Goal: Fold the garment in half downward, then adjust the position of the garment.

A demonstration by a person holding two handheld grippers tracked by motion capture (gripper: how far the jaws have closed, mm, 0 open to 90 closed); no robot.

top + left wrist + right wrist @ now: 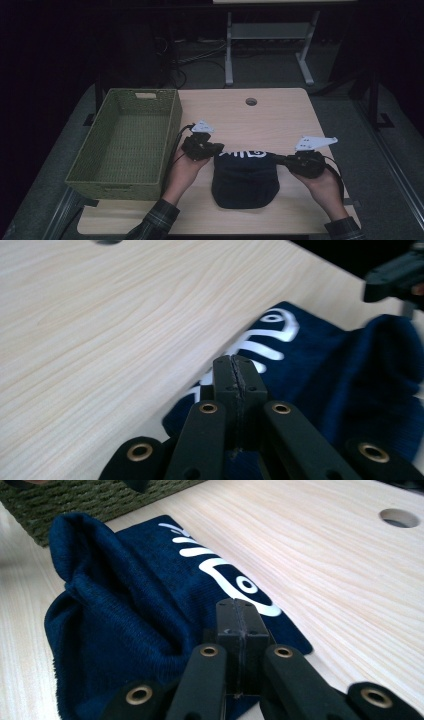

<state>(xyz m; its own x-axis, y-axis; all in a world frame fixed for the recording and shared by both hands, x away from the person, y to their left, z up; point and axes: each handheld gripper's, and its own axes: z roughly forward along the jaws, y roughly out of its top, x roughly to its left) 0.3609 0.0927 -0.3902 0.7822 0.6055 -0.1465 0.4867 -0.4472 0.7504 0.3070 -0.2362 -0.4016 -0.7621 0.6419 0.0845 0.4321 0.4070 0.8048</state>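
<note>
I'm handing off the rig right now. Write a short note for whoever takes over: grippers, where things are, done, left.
Left gripper: shut on the dark navy knitted cloth with white lettering, at its left far corner.
Right gripper: shut on the cloth's right far corner.
The cloth lies partly folded on the light wooden table, beside the green woven basket, which holds nothing.
Done: both corners gripped.
Left: probably finish folding, then place it in the basket.

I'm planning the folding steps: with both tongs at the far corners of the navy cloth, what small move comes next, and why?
Probably lift both corners together and draw them toward the near edge. The left tongs and right tongs look shut on the navy cloth, which lies bunched on the table, so the fold seems in hand. The green basket sits empty beside it.
</note>
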